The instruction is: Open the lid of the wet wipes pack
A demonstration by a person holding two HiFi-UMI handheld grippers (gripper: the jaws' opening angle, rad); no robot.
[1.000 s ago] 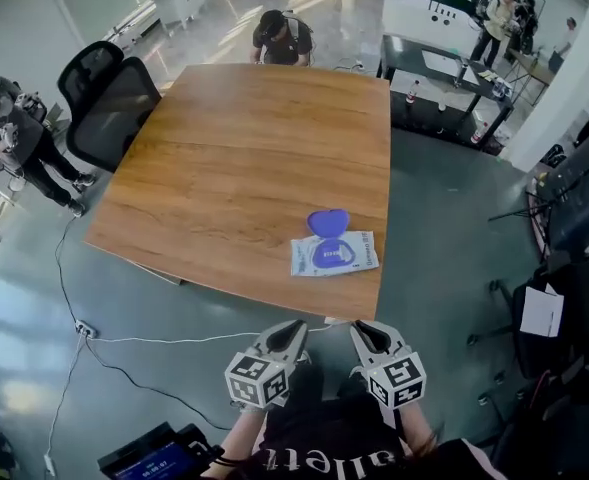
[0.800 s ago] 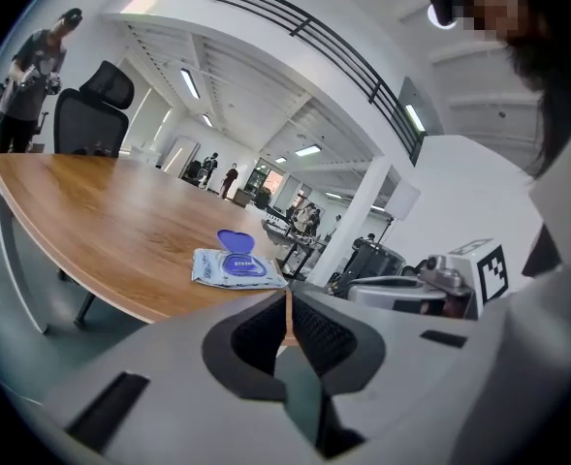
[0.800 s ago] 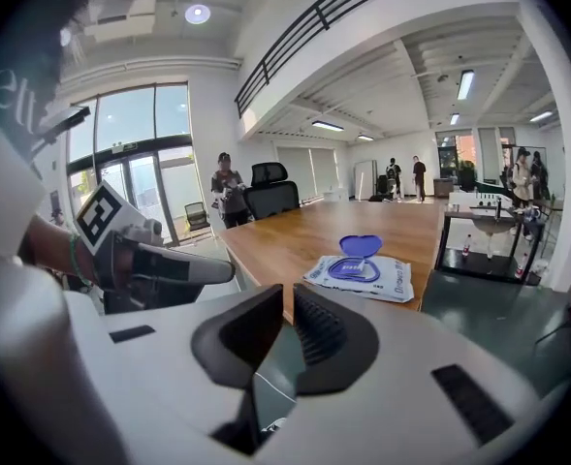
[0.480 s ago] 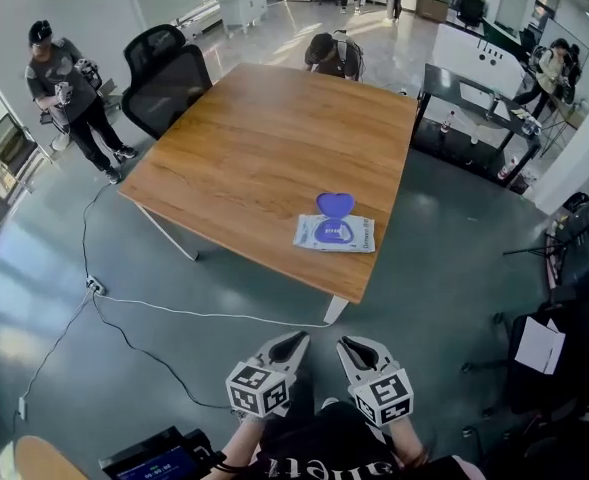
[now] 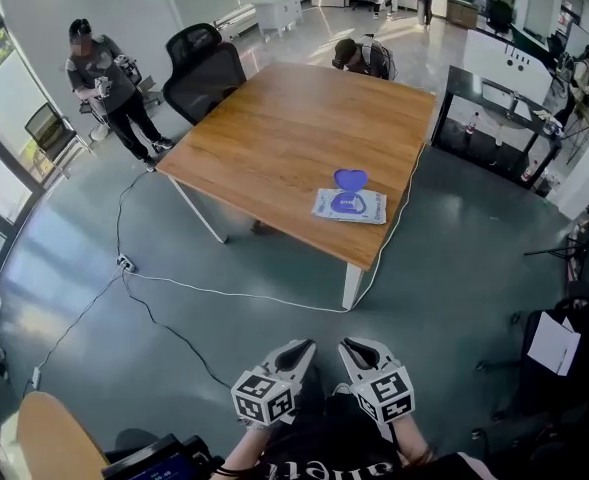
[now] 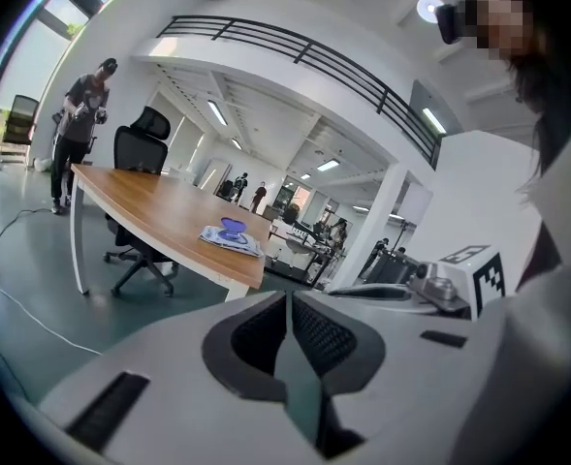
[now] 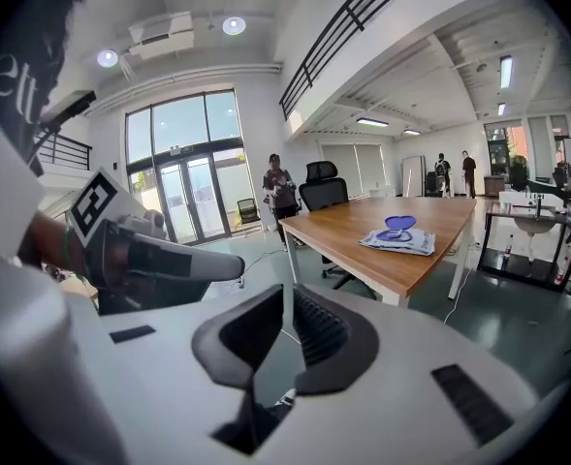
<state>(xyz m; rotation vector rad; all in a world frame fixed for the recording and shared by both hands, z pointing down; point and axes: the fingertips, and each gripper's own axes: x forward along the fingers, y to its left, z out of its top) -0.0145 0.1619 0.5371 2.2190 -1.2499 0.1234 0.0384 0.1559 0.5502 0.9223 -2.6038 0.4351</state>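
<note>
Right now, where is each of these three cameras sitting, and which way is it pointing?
Head view: on the person's head, looking steeply down at floor and table; left tool, right tool and dark shirt show at the bottom.
Left gripper view: rides the left tool, looking along its shut jaws toward the table; right tool shows alongside.
Right gripper view: rides the right tool, likewise facing the table; left tool shows alongside.
Shared: all three see the wet wipes pack.

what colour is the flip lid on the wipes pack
Violet-blue lid, flipped open on the pack; the head view shows it best.
</note>
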